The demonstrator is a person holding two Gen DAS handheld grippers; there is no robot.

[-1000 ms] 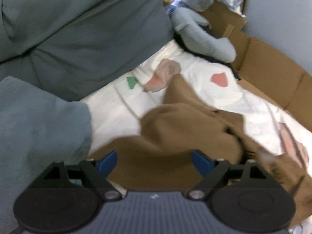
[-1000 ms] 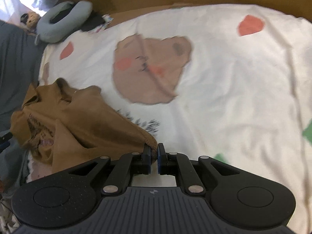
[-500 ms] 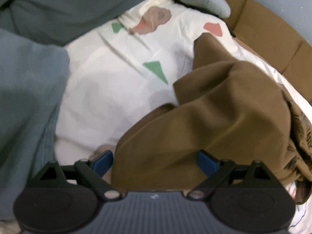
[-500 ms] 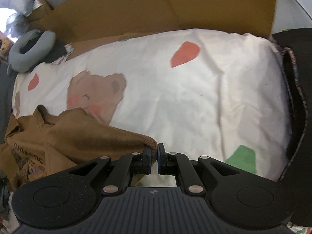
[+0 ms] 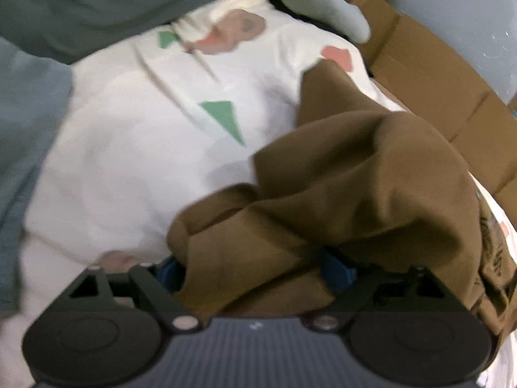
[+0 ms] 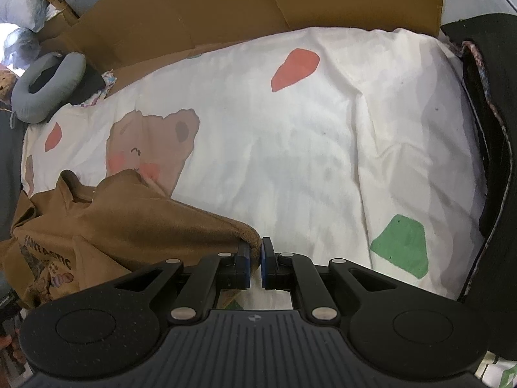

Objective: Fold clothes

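— How do the tongs stand?

— The right gripper [image 6: 255, 252] has its blue-padded jaws pressed nearly together, pinching a rounded corner of the brown T-shirt [image 6: 129, 223]. The left gripper [image 5: 255, 268] has its jaws spread wide, and a thick bunch of the same shirt [image 5: 355, 200] lies between them and over them; whether they grip it, I cannot tell.

— Where is the shirt?

— Crumpled on the bedsheet [image 6: 323, 148], at the left of the right wrist view, stretching from the pinched corner back to a heap. Printed lettering and a small graphic show on one fold.

— Materials?

— The shirt is soft, matte knit in deep folds. The sheet is smooth white cotton, lightly creased, printed with a bear face [image 6: 152, 148] and flat red and green patches. Behind it stands stiff brown cardboard [image 6: 226, 9], and a plump grey neck pillow [image 6: 48, 87] lies at the far corner. Grey-green fabric [image 5: 80, 6] borders the sheet in the left wrist view.
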